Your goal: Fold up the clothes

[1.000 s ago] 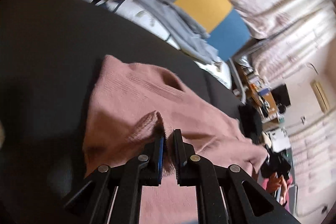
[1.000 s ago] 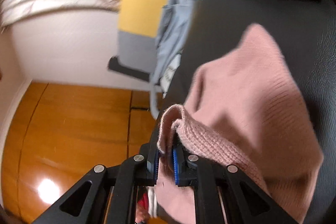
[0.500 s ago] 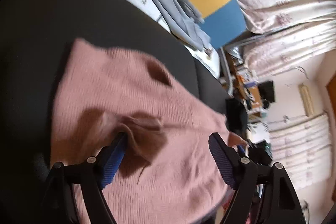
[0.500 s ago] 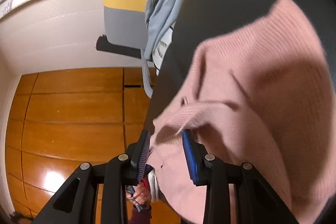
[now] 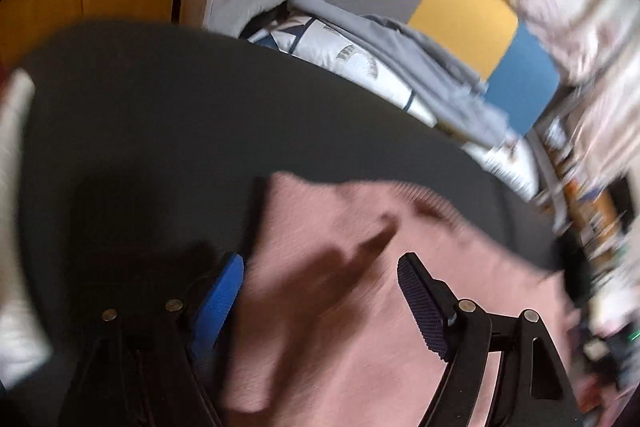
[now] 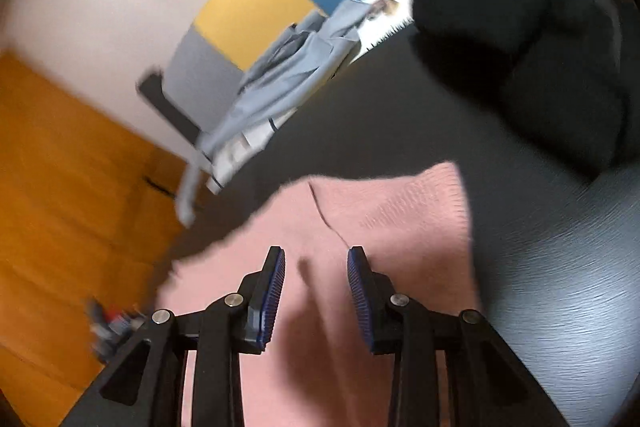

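A pink knitted sweater (image 5: 360,307) lies spread flat on the dark desk (image 5: 160,131). The left tongs (image 5: 320,291) hang over its near left part with their blue pads wide apart, nothing pinched between them. The right tongs (image 6: 316,283) hover above the sweater's near edge, pads partly apart and clear of the knit. A black garment (image 6: 520,59) sits heaped at the far right of the desk. Beyond the desk's far edge, grey clothing (image 6: 288,75) drapes over a patterned white surface.

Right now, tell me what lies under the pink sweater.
The pink sweater lies on a dark surface that shows around its edges. Whatever is beneath its middle is covered.
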Available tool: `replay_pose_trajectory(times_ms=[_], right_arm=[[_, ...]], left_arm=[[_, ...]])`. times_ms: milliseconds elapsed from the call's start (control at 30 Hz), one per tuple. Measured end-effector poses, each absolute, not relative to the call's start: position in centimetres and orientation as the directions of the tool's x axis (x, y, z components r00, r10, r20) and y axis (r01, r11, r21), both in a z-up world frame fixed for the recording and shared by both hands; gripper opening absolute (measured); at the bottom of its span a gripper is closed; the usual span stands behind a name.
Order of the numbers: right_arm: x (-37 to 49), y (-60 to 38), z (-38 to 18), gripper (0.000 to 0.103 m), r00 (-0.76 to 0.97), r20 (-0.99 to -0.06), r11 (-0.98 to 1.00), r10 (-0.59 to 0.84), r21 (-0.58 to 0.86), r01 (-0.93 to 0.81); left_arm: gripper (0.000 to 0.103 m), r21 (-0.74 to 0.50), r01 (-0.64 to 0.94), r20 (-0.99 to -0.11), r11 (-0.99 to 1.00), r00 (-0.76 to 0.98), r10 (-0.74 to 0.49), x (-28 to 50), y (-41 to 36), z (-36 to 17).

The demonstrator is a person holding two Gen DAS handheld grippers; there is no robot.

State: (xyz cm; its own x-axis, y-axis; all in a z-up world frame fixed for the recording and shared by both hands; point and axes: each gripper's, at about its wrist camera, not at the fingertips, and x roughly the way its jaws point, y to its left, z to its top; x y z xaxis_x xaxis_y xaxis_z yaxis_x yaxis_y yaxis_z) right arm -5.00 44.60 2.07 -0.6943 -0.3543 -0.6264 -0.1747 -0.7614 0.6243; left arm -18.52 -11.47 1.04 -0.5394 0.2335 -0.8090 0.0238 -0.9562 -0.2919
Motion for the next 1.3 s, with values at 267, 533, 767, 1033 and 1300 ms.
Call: replay_pose_trajectory(times_ms=[267,533,767,1033,1300], right_arm=[[-5.1,40.7,0.7,0.034,-0.58,-0.783,-0.945,-0.224,0.321,-0.069],[-5.4,43.9,0.0,0.034,-0.576,-0.745,-0.851,-0.337,0.503,-0.153],[-6.6,44.3,-0.8,0.03,-0.53,-0.689,-0.782,-0.494,0.618,-0.075],[-5.8,42.5,3.7,0.001,-0.675,-0.695,-0.925,-0.247,0.376,-0.048],[-4.8,44.9,0.6,0.029,-0.619,-0.729,-0.879,-0.294,0.46,-0.124]], left_arm=[[0.089,-0.113,-0.049,-0.856,-0.992,-0.502,0.122,-15.5,-11.4,-1.5],[0.095,0.0,-0.053,-0.829,-0.999,-0.559,0.03,-14.0,-11.2,-1.5],[0.103,0.109,-0.058,-0.806,-0.992,-0.59,-0.054,-14.5,-9.5,-1.5],[0.103,0.453,-0.159,-0.665,-0.877,-0.715,-0.214,-13.3,-5.6,-1.6],[0.103,0.313,-0.129,-0.722,-0.941,-0.676,-0.148,-13.4,-8.2,-1.3]])
